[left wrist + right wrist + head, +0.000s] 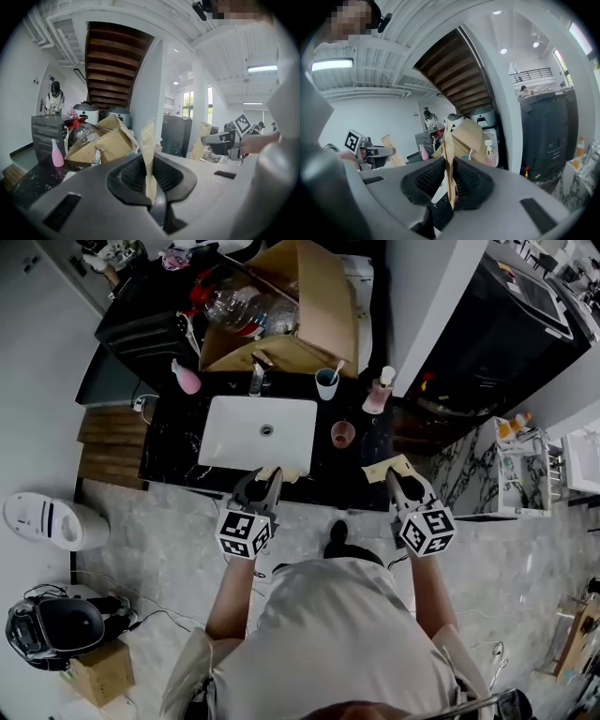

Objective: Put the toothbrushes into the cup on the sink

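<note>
In the left gripper (267, 480) — tan packet (147, 138), contents hidden.

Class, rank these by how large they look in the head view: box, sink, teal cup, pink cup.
1. box
2. sink
3. teal cup and pink cup: they look about alike, so no ranking between them.

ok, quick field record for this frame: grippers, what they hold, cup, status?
left gripper: shut on left packet, thin, tan, upright
right gripper: shut on right packet, same look
blue cup: upright at counter back, a stick-like item inside
pink cup: right of the basin
status: neither packet in a cup yet
</note>
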`<state>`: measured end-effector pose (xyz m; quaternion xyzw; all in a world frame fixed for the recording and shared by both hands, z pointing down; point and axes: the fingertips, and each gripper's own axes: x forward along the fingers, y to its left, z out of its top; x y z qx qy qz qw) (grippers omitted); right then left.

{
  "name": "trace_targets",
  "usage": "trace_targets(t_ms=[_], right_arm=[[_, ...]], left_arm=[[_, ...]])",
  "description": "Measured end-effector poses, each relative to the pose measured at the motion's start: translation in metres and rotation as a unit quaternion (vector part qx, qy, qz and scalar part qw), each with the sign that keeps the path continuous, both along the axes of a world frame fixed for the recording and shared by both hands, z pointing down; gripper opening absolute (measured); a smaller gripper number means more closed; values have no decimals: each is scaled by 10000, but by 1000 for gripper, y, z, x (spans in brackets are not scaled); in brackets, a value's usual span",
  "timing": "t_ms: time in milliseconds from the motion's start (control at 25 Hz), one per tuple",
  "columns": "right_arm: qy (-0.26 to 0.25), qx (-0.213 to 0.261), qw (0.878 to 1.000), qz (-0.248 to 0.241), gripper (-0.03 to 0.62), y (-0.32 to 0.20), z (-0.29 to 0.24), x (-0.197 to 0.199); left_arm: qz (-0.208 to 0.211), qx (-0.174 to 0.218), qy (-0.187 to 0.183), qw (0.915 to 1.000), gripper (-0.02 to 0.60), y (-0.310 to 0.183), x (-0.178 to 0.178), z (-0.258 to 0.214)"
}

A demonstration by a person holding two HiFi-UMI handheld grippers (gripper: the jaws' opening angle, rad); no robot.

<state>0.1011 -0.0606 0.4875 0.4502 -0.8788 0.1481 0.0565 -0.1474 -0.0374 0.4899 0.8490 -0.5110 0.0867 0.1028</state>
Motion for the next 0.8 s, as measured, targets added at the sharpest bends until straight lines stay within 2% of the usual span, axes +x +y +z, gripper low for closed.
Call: trace_targets(t_ms=[520,800], right_arm=[[-120,-239,9990,-355,74,-89,21,28],[-189,-422,9972,-582,74,-109,38,32]], left_arm=[[-379,-127,-136,9991,34,-68,24,12],[-547,-242,-163,9981,34,-82,35,23]])
